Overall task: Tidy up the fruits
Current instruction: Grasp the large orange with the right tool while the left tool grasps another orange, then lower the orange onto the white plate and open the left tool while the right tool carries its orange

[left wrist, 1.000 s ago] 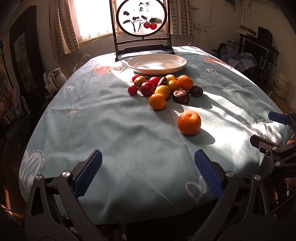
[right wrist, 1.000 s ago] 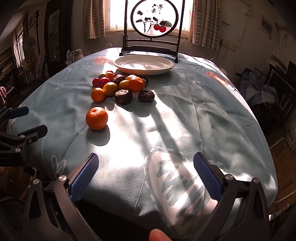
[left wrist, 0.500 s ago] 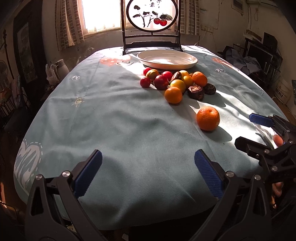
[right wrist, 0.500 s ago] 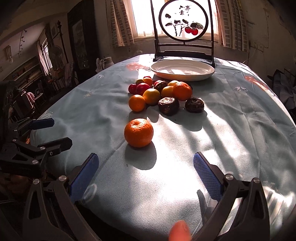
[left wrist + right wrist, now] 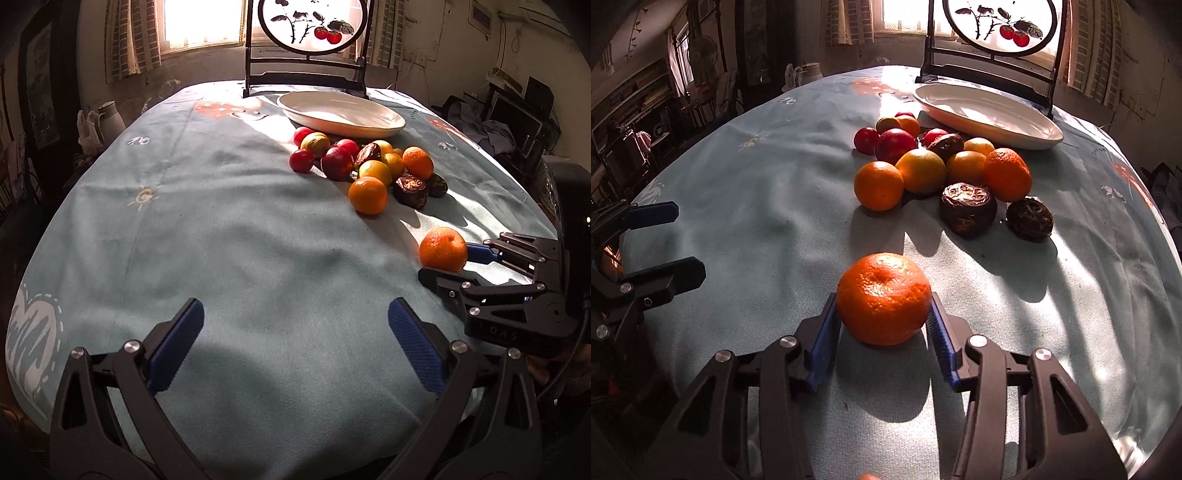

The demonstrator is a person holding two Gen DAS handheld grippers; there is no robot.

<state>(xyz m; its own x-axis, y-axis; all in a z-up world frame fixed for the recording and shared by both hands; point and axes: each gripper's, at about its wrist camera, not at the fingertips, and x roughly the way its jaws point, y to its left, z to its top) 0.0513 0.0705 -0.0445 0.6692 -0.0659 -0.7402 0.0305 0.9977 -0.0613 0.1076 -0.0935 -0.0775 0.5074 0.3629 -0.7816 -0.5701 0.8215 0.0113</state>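
Plate (image 5: 990, 114) sits bare; right jaws just closed on mandarin (image 5: 884, 298), left jaws apart.

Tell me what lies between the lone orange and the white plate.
The fruit pile fills the stretch between the lone orange and white plate, seen in the right wrist view.

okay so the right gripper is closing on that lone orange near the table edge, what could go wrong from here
1. The right gripper has just been closing; its pads touch the sides of the lone orange low down, so the round fruit could squirt forward when lifted.
2. The white plate sits behind the fruit pile; a low carry might knock fruit rolling.
3. The open left gripper hovers nearby and could cross the right one's path.
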